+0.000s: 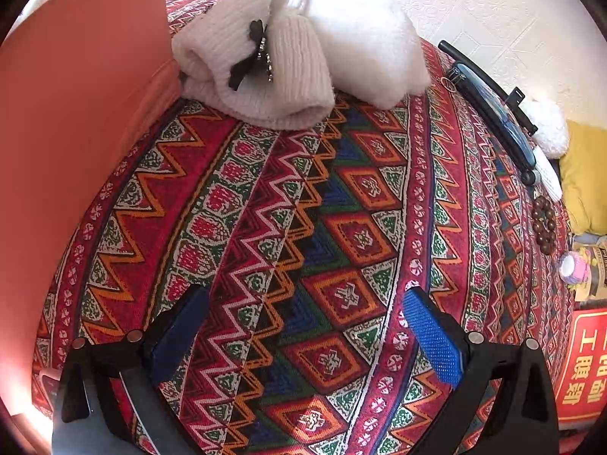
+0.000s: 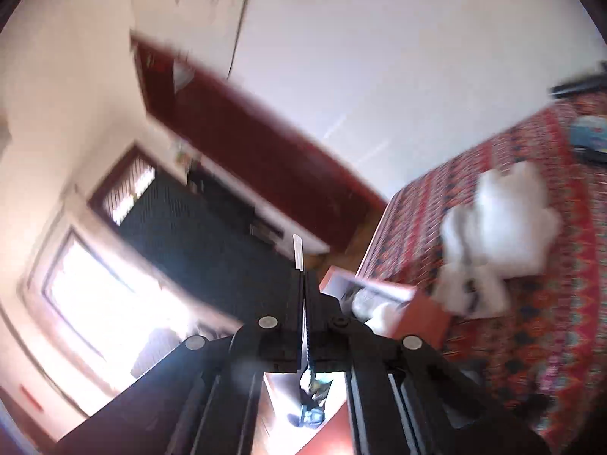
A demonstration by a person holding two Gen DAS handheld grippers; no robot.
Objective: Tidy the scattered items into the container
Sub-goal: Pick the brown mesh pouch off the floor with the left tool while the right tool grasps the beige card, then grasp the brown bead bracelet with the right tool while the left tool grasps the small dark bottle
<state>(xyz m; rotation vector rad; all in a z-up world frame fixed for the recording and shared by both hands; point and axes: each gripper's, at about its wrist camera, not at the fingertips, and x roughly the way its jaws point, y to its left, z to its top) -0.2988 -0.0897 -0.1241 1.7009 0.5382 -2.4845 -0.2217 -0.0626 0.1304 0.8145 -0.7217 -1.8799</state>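
My left gripper [image 1: 303, 299] is open over the patterned cloth [image 1: 341, 227], with nothing between its blue pads [image 1: 432, 337]. Beyond it lie a cream knit piece [image 1: 261, 76] with a black hair clip [image 1: 254, 53] on it, and a fluffy white cloth [image 1: 364, 45]. The orange container [image 1: 76, 113] rises at the left. The right wrist view is blurred. There my right gripper [image 2: 303, 275] is shut on a thin white card-like thing [image 2: 298, 252], seen edge-on and sticking out past the tips. The orange container [image 2: 421, 314] sits below it with white items inside.
Along the cloth's right edge lie a black-framed object [image 1: 493, 87], a brown bead bracelet [image 1: 544, 223] and a small pink and white item [image 1: 573, 265]. A yellow cloth [image 1: 584, 174] and a red sign [image 1: 584, 360] lie past that edge. The right wrist view shows a window [image 2: 114, 284] and white knitwear [image 2: 500, 223].
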